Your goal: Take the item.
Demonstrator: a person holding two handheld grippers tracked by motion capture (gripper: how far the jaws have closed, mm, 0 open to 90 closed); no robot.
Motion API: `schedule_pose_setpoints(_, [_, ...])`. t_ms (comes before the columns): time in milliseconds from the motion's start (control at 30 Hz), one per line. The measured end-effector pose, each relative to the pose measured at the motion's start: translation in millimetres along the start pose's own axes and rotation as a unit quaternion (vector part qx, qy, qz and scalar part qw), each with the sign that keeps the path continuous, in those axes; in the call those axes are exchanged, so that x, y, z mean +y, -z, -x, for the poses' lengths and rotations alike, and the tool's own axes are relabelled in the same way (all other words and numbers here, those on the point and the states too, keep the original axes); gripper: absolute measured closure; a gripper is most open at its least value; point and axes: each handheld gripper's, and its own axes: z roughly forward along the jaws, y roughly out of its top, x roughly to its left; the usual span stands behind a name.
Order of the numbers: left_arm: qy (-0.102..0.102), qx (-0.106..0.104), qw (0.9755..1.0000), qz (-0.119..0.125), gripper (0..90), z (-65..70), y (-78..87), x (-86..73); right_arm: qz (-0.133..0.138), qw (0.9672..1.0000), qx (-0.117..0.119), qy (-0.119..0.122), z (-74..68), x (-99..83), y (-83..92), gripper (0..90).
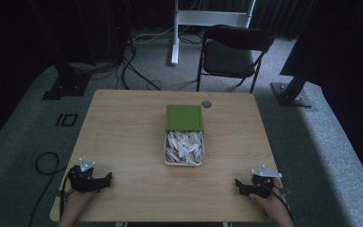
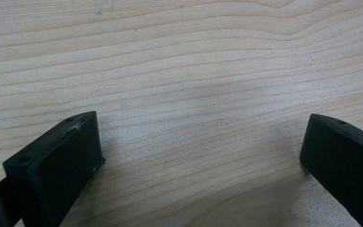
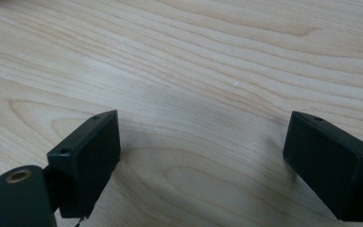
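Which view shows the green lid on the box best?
High view: the green lid covers the far half of the white box, with pale pieces exposed in the near half. Both gripper views look at bare wood between open jaws.

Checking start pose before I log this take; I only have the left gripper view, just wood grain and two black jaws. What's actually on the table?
Observer: A white box sits mid-table, full of pale paper-like scraps, its green lid slid toward the far side.
Operator: Anything else on the table?
Observer: A small round grey disc by the far edge, beside the lid's right corner.
Operator: Where's the right gripper?
Observer: The right gripper rests at the near right corner, jaws apart over bare wood, clear of the box.
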Motion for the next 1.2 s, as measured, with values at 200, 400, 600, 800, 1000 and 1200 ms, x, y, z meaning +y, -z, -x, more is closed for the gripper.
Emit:
schedule_pose_setpoints(200, [0.0, 0.0, 1.0, 0.0, 0.7, 0.0, 0.0, 0.0, 0.0, 1.0, 0.0, 0.001, 0.6, -0.7, 0.7, 11.7])
schedule_pose_setpoints(400, [0.0, 0.0, 1.0, 0.0, 0.7, -0.1, 0.0, 0.0, 0.0, 1.0, -0.004, -0.003, 1.0, -2.4, 2.5, 11.8])
schedule_pose_setpoints(600, [0.0, 0.0, 1.0, 0.0, 0.7, 0.0, 0.0, 0.0, 0.001, 1.0, -0.005, -0.004, 1.3, -2.9, 3.1, 11.8])
schedule_pose_setpoints(800, [0.0, 0.0, 1.0, 0.0, 0.7, 0.0, 0.0, 0.1, 0.0, 1.0, -0.002, 0.001, 0.7, -4.0, 4.4, 11.8])
schedule_pose_setpoints(1000, [0.0, 0.0, 1.0, 0.0, 0.7, 0.0, 0.0, 0.1, 0.002, 1.0, -0.002, -0.006, 2.7, -4.8, 6.2, 11.8])
schedule_pose_setpoints(1200, [0.0, 0.0, 1.0, 0.0, 0.7, -0.1, 0.0, 0.1, 0.012, 0.9999, 0.001, -0.006, 1.2, 0.5, 8.5, 13.2])
